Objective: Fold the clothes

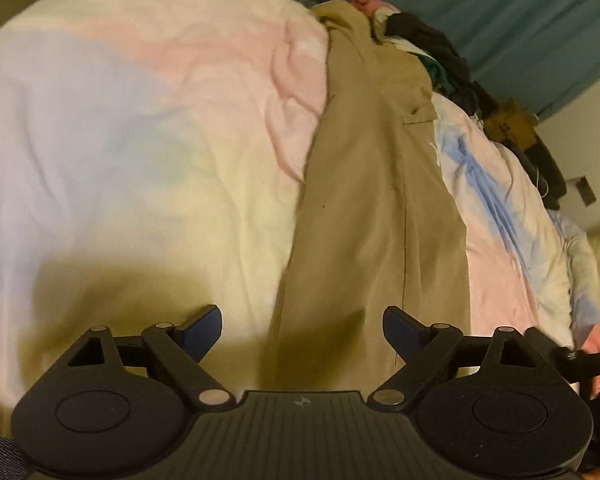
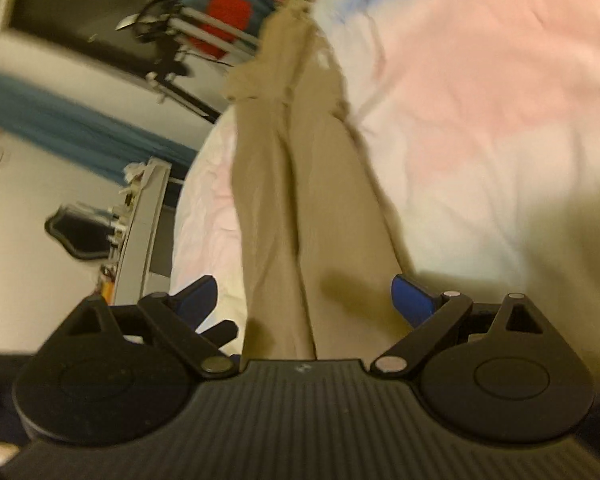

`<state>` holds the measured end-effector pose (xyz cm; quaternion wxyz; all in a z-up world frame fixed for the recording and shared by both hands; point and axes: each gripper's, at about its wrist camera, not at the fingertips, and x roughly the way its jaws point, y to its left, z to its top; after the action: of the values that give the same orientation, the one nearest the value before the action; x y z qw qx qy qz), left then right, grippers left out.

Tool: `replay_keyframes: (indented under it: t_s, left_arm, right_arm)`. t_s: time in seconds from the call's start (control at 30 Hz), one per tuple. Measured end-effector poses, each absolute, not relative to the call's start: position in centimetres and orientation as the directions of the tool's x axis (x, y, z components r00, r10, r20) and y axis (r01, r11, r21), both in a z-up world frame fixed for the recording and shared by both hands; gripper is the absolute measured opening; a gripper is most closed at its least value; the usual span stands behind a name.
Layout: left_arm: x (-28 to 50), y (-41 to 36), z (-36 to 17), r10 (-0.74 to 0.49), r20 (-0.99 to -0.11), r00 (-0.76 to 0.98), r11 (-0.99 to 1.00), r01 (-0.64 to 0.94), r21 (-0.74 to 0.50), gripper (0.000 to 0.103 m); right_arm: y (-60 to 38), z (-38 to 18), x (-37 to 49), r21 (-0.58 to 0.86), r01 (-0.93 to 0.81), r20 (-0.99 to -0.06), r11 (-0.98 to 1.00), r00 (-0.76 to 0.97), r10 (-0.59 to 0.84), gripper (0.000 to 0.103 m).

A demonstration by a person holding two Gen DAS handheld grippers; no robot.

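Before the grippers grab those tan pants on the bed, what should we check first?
1. Left hand-held gripper open: ok, its fingers are spread wide with nothing between them.
2. Right hand-held gripper open: ok, spread wide and not holding anything.
3. Tan pants in front of both grippers: ok, they stretch away from each one.
4. Pants lying flat: not ok, the legs show creases and the far end is bunched up.
5. Room on the pastel bedspread for folding: ok beside the pants, though a clothes pile sits past their far end.
6. Fingers touching the fabric yet: cannot tell, the views are blurry.
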<state>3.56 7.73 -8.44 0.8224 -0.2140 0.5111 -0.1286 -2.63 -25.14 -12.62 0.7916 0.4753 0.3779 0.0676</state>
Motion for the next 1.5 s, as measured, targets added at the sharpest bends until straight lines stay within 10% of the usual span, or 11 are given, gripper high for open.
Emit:
replay_keyframes:
  t_s: [0.47,0.83,1.0,1.5]
  left_arm:
    - [3.6,7.1,-11.8,-0.580,-0.785,0.217,0.784,-0.115,-0.610,0.071]
    - [2.3,7.1,-10.2,-0.504,-0.822,0.264,0.809,-0.190,-0.557,0.029]
    - [2.4,6.8,-8.9,-0.490,-0.820,0.295,0.808,-0.198,-0.554,0.012]
    - [1.0,8.2,2.9,-0.573,-0.643,0.508,0.724,-0.054,-0.688,0.005]
  right_arm:
    - [-24.5,-16.5,-3.2,0.791,0.427,-0.612,0.438,0.562,0.557,0.073]
    - [-22.5,-14.8,-4.8,0.730,0.432,-0.684,0.530,0.488,0.543,0.016]
    - [-22.6,-12.3,-4.1,0.711,0.403,-0.693,0.576,0.538,0.479,0.012]
    - [-26.0,0.2,-3.8,0.770,0.162,-0.515,0.617,0.729,0.452,0.010]
